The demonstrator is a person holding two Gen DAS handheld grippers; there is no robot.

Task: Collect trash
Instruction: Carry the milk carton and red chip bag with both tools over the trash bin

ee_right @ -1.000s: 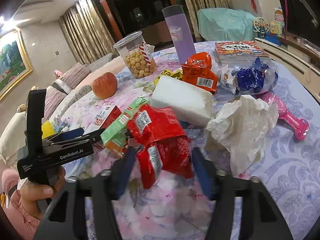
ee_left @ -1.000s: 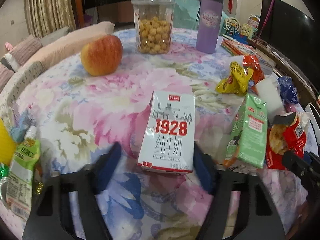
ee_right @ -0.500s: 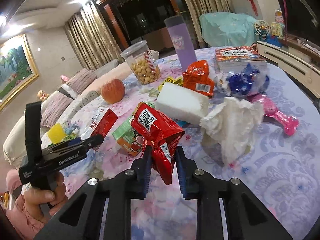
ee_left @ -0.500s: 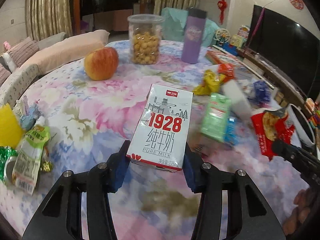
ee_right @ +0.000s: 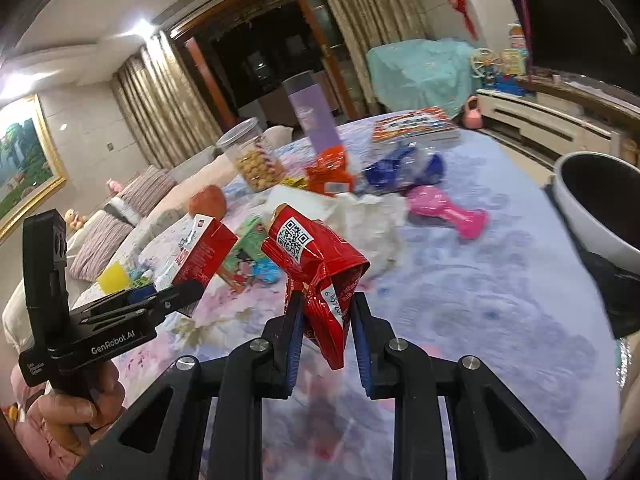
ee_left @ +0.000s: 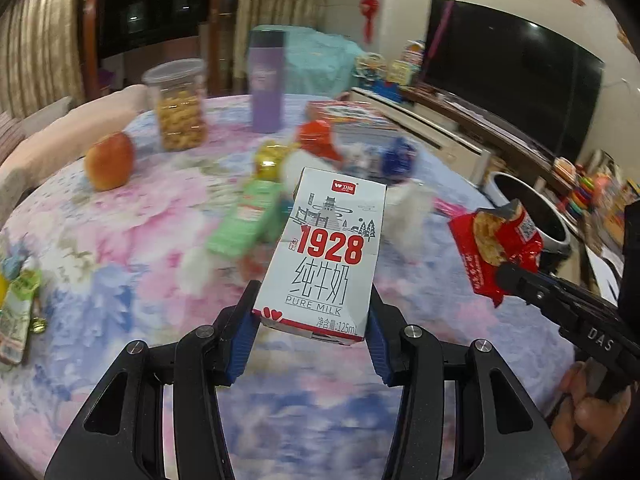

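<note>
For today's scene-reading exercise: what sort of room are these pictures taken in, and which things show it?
Most likely a home living room: a large flat television on the wall, a cushioned sofa beside the table, and heavy curtains at dark windows.

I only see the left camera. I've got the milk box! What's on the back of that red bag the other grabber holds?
Observer: The right view shows a QR code on the red snack bag, pinched by the right gripper.
Operator: What's the pink blur behind my milk box?
Observer: A pink toy lying on the tablecloth, beside crumpled white paper.
Operator: What colour is the side of my box?
Observer: The milk carton in the left gripper has a red side panel.
Operator: Is the bin close?
Observer: A white bin with a dark inside stands at the table's right edge.
</note>
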